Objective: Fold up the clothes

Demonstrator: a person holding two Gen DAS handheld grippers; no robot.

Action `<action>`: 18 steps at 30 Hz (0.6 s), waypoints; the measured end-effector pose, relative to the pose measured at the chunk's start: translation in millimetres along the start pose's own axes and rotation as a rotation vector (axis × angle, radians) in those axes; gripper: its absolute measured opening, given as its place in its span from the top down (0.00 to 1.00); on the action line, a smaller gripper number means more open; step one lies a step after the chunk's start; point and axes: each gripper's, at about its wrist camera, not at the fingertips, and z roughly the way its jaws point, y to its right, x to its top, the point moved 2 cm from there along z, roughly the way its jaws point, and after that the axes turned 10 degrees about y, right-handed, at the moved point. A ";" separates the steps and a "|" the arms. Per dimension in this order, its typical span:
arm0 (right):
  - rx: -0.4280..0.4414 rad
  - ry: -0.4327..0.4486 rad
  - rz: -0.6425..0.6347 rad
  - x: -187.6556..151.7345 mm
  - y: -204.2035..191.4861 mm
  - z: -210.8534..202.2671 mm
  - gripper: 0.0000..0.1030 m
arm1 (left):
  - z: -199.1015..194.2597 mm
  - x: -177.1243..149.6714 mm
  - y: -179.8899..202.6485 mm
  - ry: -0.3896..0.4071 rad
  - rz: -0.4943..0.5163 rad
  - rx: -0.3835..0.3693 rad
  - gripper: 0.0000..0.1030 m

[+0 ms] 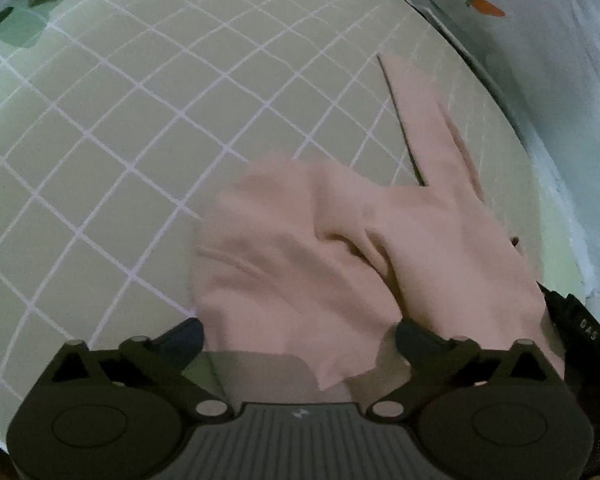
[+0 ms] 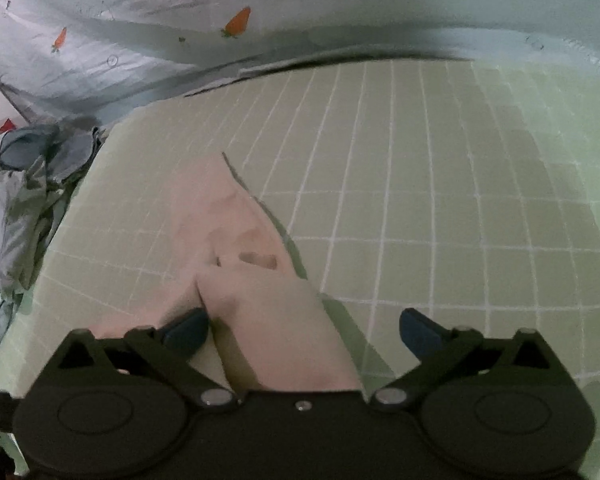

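Note:
A pale pink garment (image 1: 340, 248) lies rumpled on a green sheet with a white grid (image 1: 120, 140). One long narrow part of it reaches away toward the sheet's right edge. My left gripper (image 1: 300, 340) stands open just over the garment's near end, cloth lying between its dark fingers without being pinched. In the right wrist view the same pink garment (image 2: 240, 240) stretches away from the camera. My right gripper (image 2: 304, 328) is open wide above its near end, the left finger resting against a fold and the right finger over bare sheet.
A pale blue-grey cover with small orange carrots (image 2: 236, 22) runs along the far edge of the green sheet (image 2: 440, 200). A heap of grey and blue clothes (image 2: 32, 184) lies off the sheet's left side. The other gripper's black body (image 1: 580, 332) shows at the right edge.

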 end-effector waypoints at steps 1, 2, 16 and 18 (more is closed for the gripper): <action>0.011 -0.012 0.003 -1.9 -0.2 1.6 0.00 | 1.4 -0.4 2.6 -0.004 0.015 0.007 0.00; 0.020 -0.028 0.009 -4.1 -0.3 3.3 0.00 | 2.7 -0.7 5.2 -0.009 0.030 0.014 0.00; 0.094 0.108 0.147 -7.7 18.4 -32.3 0.88 | 5.6 -1.1 30.3 0.044 0.151 0.071 0.84; 0.035 0.204 0.099 0.9 20.6 -54.3 0.89 | -2.0 2.7 37.5 0.101 0.195 0.089 0.84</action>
